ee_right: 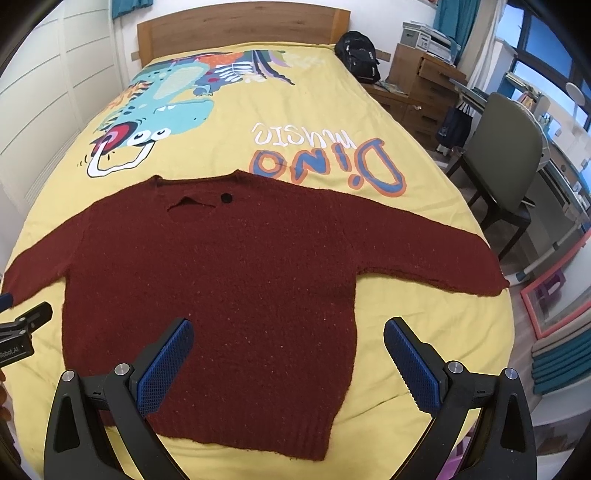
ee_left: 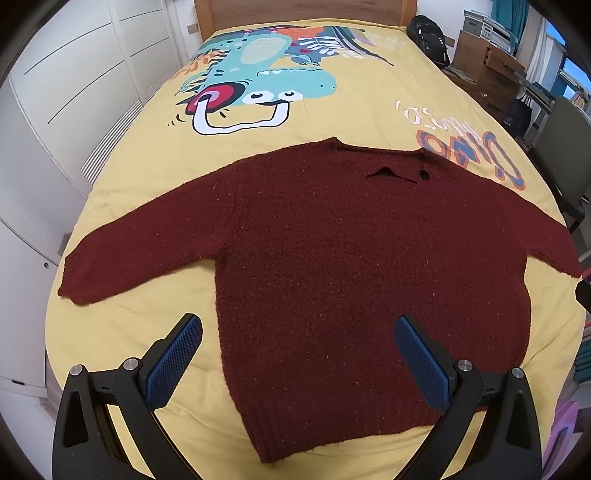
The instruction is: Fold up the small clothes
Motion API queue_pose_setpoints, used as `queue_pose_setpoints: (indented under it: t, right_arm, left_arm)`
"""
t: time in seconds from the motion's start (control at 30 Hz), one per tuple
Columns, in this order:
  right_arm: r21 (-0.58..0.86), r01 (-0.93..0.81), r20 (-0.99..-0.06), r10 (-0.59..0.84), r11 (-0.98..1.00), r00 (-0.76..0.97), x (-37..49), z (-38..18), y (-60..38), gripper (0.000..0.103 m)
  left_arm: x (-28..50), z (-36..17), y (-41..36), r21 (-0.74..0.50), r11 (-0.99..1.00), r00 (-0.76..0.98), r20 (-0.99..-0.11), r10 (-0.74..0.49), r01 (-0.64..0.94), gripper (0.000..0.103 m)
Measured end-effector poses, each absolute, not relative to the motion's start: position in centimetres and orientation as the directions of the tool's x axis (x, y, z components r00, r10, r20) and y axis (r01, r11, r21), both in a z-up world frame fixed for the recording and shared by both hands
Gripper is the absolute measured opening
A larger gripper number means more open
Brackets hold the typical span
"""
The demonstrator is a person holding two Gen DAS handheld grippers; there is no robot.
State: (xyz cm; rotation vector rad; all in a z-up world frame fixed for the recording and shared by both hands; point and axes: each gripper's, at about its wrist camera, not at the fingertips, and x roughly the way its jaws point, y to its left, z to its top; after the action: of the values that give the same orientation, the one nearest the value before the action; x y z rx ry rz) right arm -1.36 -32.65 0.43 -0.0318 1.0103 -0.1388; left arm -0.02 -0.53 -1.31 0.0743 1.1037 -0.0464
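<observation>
A dark red knitted sweater (ee_left: 332, 258) lies flat on the yellow bedspread (ee_left: 147, 177), both sleeves spread out, neck away from me, a black button (ee_left: 424, 174) near the collar. My left gripper (ee_left: 297, 325) is open and empty above the sweater's lower left hem. In the right wrist view the same sweater (ee_right: 229, 280) fills the middle. My right gripper (ee_right: 288, 328) is open and empty above the lower right hem. The left gripper's tip (ee_right: 33, 317) shows at the left edge there.
The bedspread carries a dinosaur print (ee_left: 258, 77) and "Dino music" lettering (ee_right: 325, 162). A wooden headboard (ee_right: 240, 26) and a black backpack (ee_right: 360, 55) stand at the far end. A chair (ee_right: 506, 155) and desk are right; a white wardrobe (ee_left: 55, 110) is left.
</observation>
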Motion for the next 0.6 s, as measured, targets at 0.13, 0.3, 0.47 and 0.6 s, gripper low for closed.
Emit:
queue_pose_setpoints:
  t: [0.13,0.3,0.47,0.6]
  right_arm:
    - [-0.092,0.102,-0.843,-0.132,0.991,0.521,-1.41,0.37,-32.83,0.102]
    - [-0.095,0.107,-0.843,-0.137,0.99,0.52,-1.43,0.44,-32.94,0.102]
    - [-0.096,0.108,-0.844,-0.138,0.99,0.518,-1.44,0.35,-33.03,0.102]
    - [-0.095,0.108,-0.846,-0.137,0.99,0.515,-1.46,0.28,-33.04,0.102]
  left_arm:
    - [0.06,-1.27,-0.51,0.037,0.996,0.451,-0.892,-0.001,0.076,0.102]
    - [0.13,-1.12,-0.61,0.05,0.995,0.457,-0.889,0.007,0.082,0.102]
    - [0.02,-1.14,-0.71,0.055,0.995,0.459,-0.888,0.01,0.084,0.102]
    - [-0.1,-1.24,-0.77,0.056,0.995,0.458,-0.889,0.011,0.083,0.102]
